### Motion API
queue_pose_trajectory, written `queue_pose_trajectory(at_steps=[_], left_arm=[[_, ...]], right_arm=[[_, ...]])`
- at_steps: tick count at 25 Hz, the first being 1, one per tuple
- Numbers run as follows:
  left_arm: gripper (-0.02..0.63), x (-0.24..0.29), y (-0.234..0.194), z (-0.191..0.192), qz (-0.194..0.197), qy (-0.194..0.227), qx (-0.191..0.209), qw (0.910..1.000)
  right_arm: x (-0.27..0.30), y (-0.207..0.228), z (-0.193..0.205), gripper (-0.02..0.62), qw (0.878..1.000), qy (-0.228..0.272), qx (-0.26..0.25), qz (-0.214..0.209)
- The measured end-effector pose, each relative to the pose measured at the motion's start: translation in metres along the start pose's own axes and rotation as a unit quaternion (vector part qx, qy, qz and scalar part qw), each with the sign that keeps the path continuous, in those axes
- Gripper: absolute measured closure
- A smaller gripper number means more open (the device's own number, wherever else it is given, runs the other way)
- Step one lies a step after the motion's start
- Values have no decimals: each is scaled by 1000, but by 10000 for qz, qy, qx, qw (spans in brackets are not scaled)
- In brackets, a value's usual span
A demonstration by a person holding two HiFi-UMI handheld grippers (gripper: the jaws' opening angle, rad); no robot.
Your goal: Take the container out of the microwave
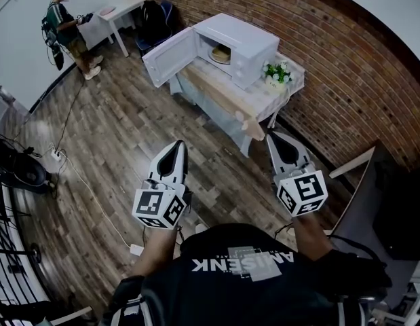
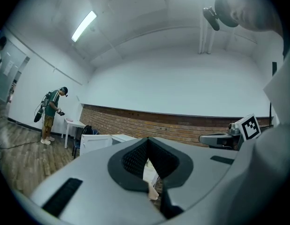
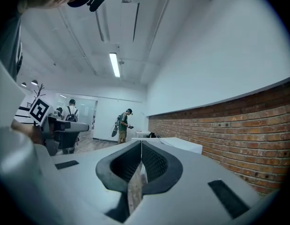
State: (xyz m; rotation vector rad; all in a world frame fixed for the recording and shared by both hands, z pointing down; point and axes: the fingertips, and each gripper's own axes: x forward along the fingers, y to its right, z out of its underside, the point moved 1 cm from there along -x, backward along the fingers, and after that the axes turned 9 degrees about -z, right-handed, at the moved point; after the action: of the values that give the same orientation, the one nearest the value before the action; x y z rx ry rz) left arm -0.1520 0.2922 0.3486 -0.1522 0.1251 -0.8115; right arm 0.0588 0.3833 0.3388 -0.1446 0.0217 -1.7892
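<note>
A brick wall (image 1: 345,60) meets the wood-plank floor (image 1: 115,134), a white table (image 1: 125,7) beyond.

Microwave (image 1: 240,46): one. Container (image 1: 220,54): one, inside microwave. Flower pot (image 1: 277,72): one, at right corner of bench (image 1: 226,104). Benches: two, counting small white bench (image 1: 125,7) at far wall. Grippers: two, left gripper (image 1: 178,148) and right gripper (image 1: 275,138). Marker cubes: two, one per gripper. Bystanders: two in right gripper view, standing person (image 3: 123,124) and backpack wearer (image 3: 70,112). Ceiling tube light (image 2: 84,26): one lit in each gripper view.
</note>
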Motion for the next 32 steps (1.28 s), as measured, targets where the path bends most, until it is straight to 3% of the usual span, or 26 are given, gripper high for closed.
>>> queue_pose_trajectory(at_steps=[22, 32], left_arm=[[595, -9, -79, -2, 350, -42, -176, 9992], [595, -6, -106, 11, 440, -154, -330, 9984]], right_arm=[[49, -53, -7, 554, 9990, 34, -115, 437], [74, -73, 2, 554, 9990, -195, -218, 329]])
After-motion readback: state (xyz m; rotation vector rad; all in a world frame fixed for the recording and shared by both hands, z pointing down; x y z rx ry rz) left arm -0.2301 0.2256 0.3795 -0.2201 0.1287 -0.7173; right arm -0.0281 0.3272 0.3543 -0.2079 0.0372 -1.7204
